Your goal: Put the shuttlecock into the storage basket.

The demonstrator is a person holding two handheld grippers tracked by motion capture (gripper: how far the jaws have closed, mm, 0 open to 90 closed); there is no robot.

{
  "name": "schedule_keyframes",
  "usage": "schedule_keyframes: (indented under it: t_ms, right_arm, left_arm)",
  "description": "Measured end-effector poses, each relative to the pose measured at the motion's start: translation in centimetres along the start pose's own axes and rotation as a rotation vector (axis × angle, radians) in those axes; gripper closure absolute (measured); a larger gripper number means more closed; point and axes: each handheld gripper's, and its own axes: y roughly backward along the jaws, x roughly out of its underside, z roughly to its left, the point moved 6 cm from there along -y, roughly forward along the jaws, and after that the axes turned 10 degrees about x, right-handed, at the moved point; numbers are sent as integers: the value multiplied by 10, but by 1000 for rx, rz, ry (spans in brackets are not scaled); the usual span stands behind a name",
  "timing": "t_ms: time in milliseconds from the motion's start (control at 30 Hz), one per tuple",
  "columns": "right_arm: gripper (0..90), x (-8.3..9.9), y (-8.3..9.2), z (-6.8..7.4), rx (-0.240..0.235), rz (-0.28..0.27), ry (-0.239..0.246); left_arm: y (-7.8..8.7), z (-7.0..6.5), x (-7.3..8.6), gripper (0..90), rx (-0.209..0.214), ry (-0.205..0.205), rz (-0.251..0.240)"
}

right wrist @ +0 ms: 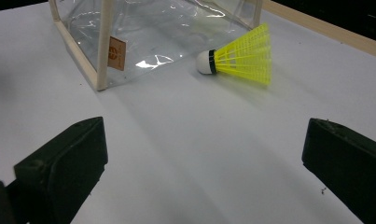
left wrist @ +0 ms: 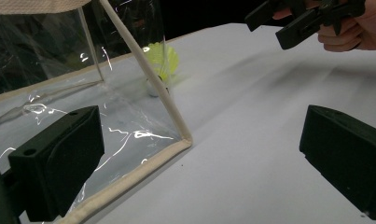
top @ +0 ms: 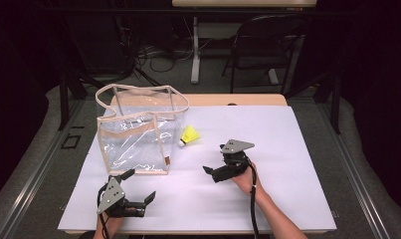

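A clear plastic bag (top: pixel 138 130) with beige trim stands upright at the table's left. A yellow shuttlecock (top: pixel 189 135) with a white cork lies on its side just right of the bag, cork toward it. My left gripper (top: pixel 138 186) is open near the front edge, just in front of the bag's near corner (left wrist: pixel 184 140). My right gripper (top: pixel 214 159) is open and empty, a short way in front of and to the right of the shuttlecock (right wrist: pixel 241 58), pointing at it. In the left gripper view the shuttlecock (left wrist: pixel 163 63) shows past the bag's edge, with the right gripper (left wrist: pixel 307 21) beyond.
A white sheet (top: pixel 287 149) covers the table, with a wooden strip (top: pixel 248 99) along its far edge. A dark folding chair (top: pixel 267 45) and cables (top: pixel 158 55) are on the floor beyond. The bag carries a small orange tag (right wrist: pixel 116 53).
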Motion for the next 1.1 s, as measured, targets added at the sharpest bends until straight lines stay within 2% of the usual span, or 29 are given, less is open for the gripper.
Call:
schedule_keyframes:
  t_ms: [233,733,1100]
  right_arm:
    - [0,-6,-15,-1,-13,13,1]
    - [0,-23,-35,-3,-24,13,3]
    - [0,-28,-50,-12,-28,28,-13]
  left_arm:
    - [0,0,0,0,-1,-7,3]
    - [-2,-3,0,0,7,-10,8]
    - [-2,-3,0,0,10,-14,9]
